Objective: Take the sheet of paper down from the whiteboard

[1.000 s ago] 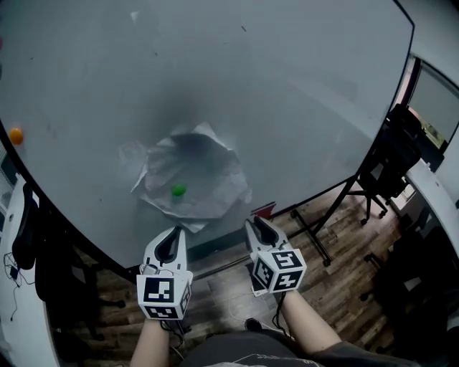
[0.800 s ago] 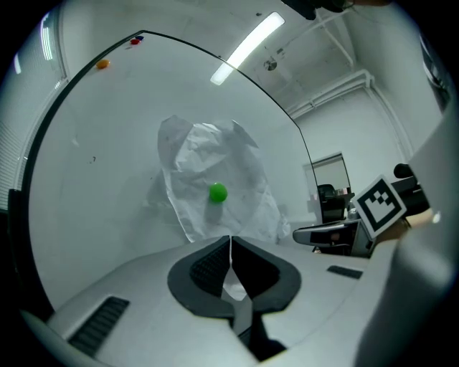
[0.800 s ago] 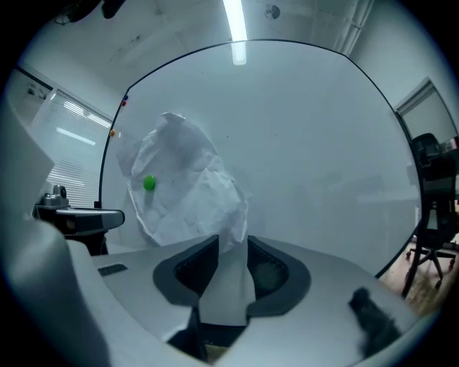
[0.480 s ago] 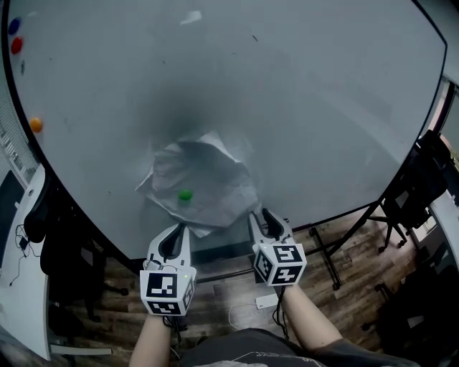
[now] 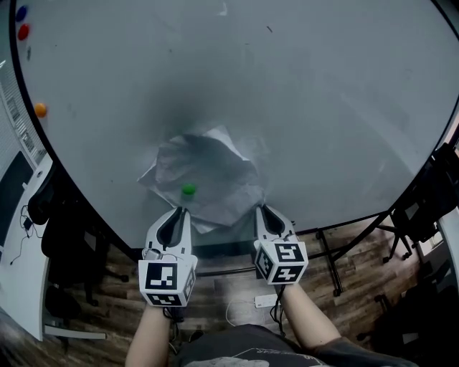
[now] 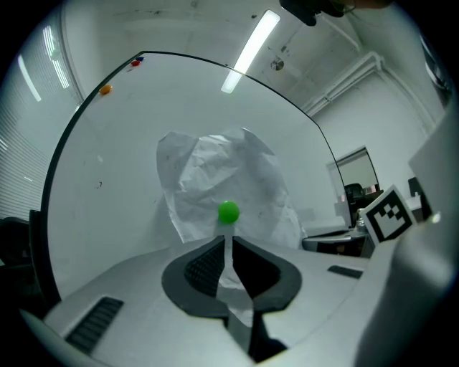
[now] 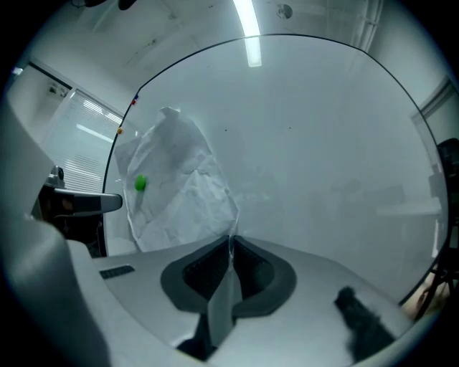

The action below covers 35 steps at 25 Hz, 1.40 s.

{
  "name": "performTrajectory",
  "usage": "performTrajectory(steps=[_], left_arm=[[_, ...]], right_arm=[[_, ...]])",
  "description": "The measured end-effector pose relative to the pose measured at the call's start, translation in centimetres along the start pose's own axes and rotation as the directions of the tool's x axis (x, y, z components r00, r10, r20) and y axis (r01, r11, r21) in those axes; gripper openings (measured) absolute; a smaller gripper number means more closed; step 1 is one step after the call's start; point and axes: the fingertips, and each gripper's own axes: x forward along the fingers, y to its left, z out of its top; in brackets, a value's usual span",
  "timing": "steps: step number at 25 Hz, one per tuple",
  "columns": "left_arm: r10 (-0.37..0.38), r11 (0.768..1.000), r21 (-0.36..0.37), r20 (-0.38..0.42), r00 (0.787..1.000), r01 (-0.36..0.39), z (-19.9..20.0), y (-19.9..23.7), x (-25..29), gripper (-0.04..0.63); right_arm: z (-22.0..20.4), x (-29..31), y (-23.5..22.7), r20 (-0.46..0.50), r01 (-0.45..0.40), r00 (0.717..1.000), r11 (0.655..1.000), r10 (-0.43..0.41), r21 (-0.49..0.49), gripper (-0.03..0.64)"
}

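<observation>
A crumpled white sheet of paper (image 5: 208, 172) hangs on the whiteboard (image 5: 323, 107), pinned by a green magnet (image 5: 188, 190). My left gripper (image 5: 181, 210) is shut on the sheet's lower edge just below the magnet; in the left gripper view a strip of paper (image 6: 222, 179) runs between the pads under the green magnet (image 6: 229, 212). My right gripper (image 5: 262, 208) is at the sheet's lower right corner. Its jaws have just been closing, and in the right gripper view the paper (image 7: 176, 186) edge is pinched between them, near the tips (image 7: 231, 240).
Orange (image 5: 40, 110), red (image 5: 24, 31) and blue (image 5: 21, 12) magnets sit at the board's left edge. Below the board are its stand legs (image 5: 326, 251), a black chair (image 5: 64, 236) at left, another chair (image 5: 423, 208) at right, and a power strip (image 5: 265, 301) on the wood floor.
The right gripper has moved up and in to the sheet's lower right corner and closed on it. The left gripper has risen slightly with the lower edge. The paper bulges more.
</observation>
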Motion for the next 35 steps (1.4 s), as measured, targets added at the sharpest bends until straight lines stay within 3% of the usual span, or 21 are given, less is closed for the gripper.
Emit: performTrajectory(steps=[3,6,11,15,21,27,35], left_arm=[[0.007,1.0,0.009,0.017,1.0,-0.007,0.3,0.0,0.3,0.032],[0.0,1.0,0.012,0.049,0.999,0.0,1.0,-0.1,0.6,0.117],[0.039,0.998,0.053,0.125,0.991,-0.046,2.7,-0.3,1.0,0.167],[0.102,0.991,0.063,0.184,0.978,-0.115,4.3,-0.6,1.4,0.167],[0.176,0.98,0.071,0.152,0.973,-0.188,3.4,0.0,2.7,0.167],[0.269,0.954,0.097,0.15,0.951,-0.285,3.8,0.4,2.9,0.164],[0.237,0.965,0.074,0.149,0.96,-0.25,3.5,0.4,2.9,0.126]], right_arm=[[-0.1,0.1,-0.1,0.001,-0.013,1.0,1.0,0.013,0.021,0.031],[-0.1,0.1,-0.1,0.002,-0.021,1.0,0.999,0.021,0.025,0.031],[-0.2,0.2,-0.3,0.001,-0.022,1.0,0.999,0.022,0.026,0.031],[-0.1,0.3,-0.3,0.004,-0.023,1.0,0.999,0.023,0.027,0.031],[0.0,0.4,0.0,0.006,-0.036,0.999,0.999,0.036,0.031,0.031],[0.0,0.4,0.0,0.008,-0.043,0.999,0.999,0.043,0.031,0.031],[0.2,0.0,0.3,0.026,-0.079,0.997,0.996,0.078,0.035,0.023]])
